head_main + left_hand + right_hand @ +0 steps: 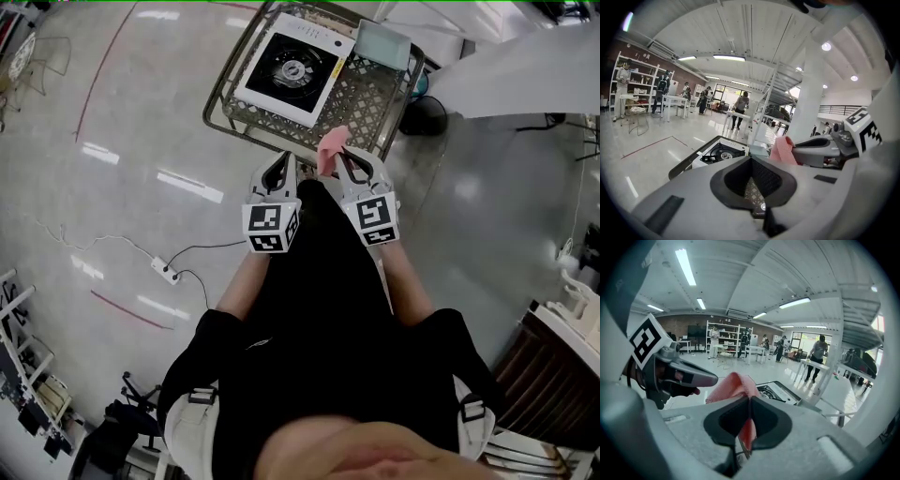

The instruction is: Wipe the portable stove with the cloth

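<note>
Now the right gripper [347, 161] pinches the soft, crumpled pink cloth [330, 148], and the left gripper [279, 171] is closed on nothing. Ahead, the flat white portable stove [293, 75], with its round black burner, sits on a metal mesh rack [373, 98].

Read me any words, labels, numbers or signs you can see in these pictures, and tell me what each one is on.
Nothing here can be read.
Portable stove: small print along one edge, too small to read.
Marker cubes on the left gripper and right gripper: black-and-white square patterns, no letters.
Cloth: no print seen.
</note>
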Demonstrator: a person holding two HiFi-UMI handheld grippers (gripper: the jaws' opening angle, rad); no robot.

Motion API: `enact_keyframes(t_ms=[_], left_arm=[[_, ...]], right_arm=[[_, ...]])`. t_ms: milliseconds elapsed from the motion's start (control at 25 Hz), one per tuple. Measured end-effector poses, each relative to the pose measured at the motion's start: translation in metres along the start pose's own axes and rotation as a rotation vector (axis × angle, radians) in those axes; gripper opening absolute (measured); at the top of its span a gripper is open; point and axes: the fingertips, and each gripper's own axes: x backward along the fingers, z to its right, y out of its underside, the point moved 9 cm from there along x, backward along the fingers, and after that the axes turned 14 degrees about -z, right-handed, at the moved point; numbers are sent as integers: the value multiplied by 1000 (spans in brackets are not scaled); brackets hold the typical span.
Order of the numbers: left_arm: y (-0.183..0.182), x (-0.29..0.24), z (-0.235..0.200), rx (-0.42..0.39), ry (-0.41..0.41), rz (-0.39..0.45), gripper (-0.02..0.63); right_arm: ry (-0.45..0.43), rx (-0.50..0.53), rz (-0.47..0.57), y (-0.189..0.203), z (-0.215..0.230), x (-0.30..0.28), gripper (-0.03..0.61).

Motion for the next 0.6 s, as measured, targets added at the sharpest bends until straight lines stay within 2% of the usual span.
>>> enact_keyframes(t_ms=[600], left_arm=[[-27, -81, -55, -15, -79, -161, -2]], right_arm=[[-120, -19, -158, 17, 47, -119, 17]])
